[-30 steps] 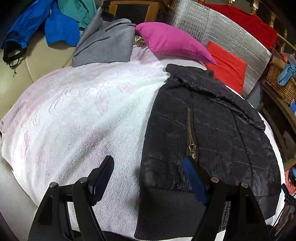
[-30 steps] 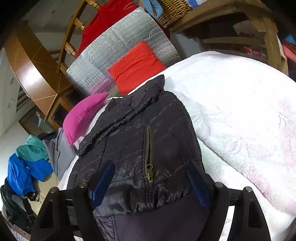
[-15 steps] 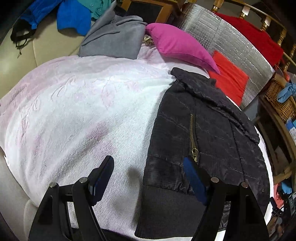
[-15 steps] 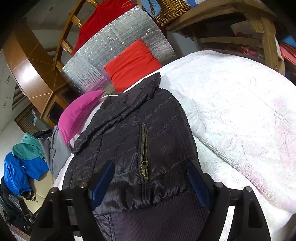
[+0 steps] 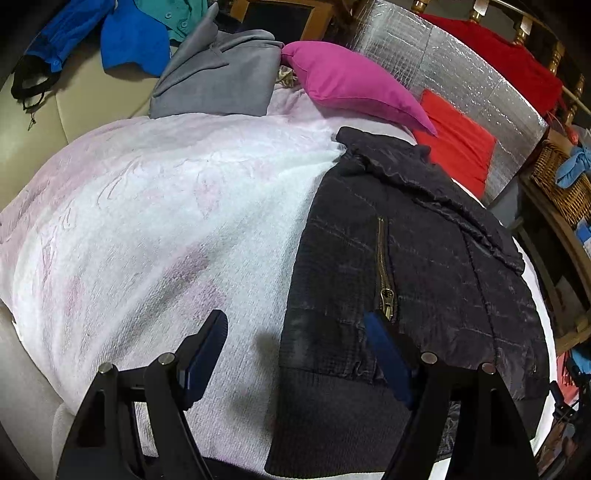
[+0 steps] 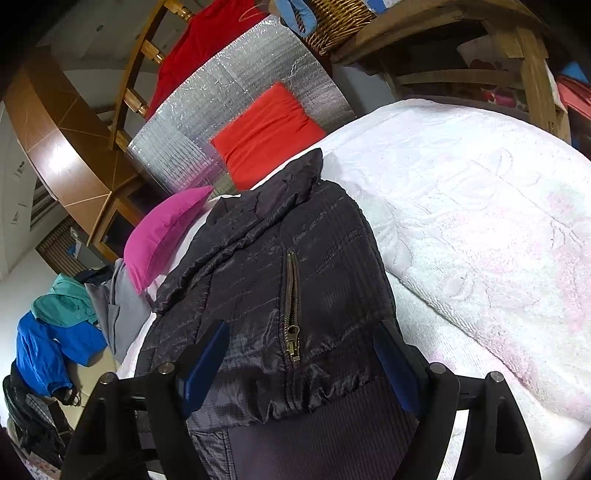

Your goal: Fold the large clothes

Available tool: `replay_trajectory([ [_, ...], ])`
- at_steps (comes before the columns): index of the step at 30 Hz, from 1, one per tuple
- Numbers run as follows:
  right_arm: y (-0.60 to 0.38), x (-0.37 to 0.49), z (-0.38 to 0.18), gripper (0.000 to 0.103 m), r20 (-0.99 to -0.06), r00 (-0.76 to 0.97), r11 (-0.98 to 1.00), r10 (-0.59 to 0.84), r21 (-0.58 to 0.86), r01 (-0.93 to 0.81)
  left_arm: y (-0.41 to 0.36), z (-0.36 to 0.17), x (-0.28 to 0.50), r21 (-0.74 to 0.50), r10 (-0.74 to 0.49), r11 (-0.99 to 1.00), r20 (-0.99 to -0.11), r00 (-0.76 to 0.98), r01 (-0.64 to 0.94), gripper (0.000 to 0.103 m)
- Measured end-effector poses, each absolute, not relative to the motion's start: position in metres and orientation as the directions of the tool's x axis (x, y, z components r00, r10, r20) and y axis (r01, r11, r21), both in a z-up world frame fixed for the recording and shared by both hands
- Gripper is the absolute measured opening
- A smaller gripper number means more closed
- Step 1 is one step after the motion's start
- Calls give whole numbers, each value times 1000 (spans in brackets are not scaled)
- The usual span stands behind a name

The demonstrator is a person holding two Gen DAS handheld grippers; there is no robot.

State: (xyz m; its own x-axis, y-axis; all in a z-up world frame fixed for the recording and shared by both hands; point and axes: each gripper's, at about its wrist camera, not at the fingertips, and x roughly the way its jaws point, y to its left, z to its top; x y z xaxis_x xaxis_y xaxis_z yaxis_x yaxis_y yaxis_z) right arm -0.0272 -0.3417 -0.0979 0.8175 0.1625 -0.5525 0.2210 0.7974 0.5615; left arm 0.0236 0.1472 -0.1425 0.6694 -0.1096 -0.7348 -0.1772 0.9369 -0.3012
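A black quilted jacket (image 5: 406,266) with a brass pocket zip lies folded lengthwise on a white and pink towel (image 5: 166,229), collar far, ribbed hem near. My left gripper (image 5: 295,332) hangs open above the jacket's left edge near the hem, its right finger over the jacket and its left finger over the towel. In the right wrist view the same jacket (image 6: 280,280) fills the middle. My right gripper (image 6: 301,343) stands open above the hem end, its jaws straddling the pocket zip, with nothing pressed between them.
A magenta pillow (image 5: 354,85), a grey garment (image 5: 221,81), blue and teal clothes (image 5: 122,33) and a red cushion (image 5: 458,144) against a silver foil panel (image 5: 461,74) lie beyond the towel. A wicker basket (image 5: 561,184) and wooden furniture (image 6: 480,48) stand to the right.
The left wrist view has shifted slightly, so the jacket sits a little lower and further right between the fingers. The right view has barely shifted. Both grippers stay open.
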Motion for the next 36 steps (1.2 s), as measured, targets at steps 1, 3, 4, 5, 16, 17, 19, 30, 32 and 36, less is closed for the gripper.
replay_trajectory([
  [1, -342, -27, -98, 83, -551, 818, 795, 165, 565, 220, 146, -143, 24, -298, -109, 938, -737, 667, -175, 78],
  [3, -344, -27, -99, 83, -549, 819, 792, 168, 569, 220, 145, -143, 25, -292, -107, 941, -740, 664, -174, 78],
  [4, -344, -27, -99, 83, -549, 819, 792, 168, 570, 220, 144, -143, 25, -289, -106, 941, -741, 663, -173, 78],
  [5, -344, -27, -99, 83, -549, 819, 791, 168, 571, 220, 144, -143, 25, -288, -105, 942, -741, 663, -172, 78],
  [16, -346, -26, -99, 83, -554, 817, 789, 162, 570, 230, 146, -144, 24, -297, -109, 938, -741, 662, -178, 78],
  [17, -346, -26, -99, 83, -556, 815, 788, 163, 570, 231, 146, -144, 24, -297, -110, 938, -741, 663, -176, 78],
  [19, -347, -26, -100, 83, -558, 813, 787, 164, 571, 234, 146, -144, 24, -299, -113, 938, -741, 661, -174, 78],
  [30, -356, -28, -105, 83, -571, 804, 761, 169, 594, 262, 152, -148, 27, -327, -140, 927, -756, 640, -182, 78],
  [32, -358, -30, -106, 83, -572, 801, 750, 178, 605, 265, 151, -150, 27, -325, -145, 928, -763, 630, -181, 78],
  [36, -364, -28, -111, 83, -625, 752, 744, 212, 602, 291, 152, -153, 30, -304, -146, 935, -802, 579, -184, 78],
])
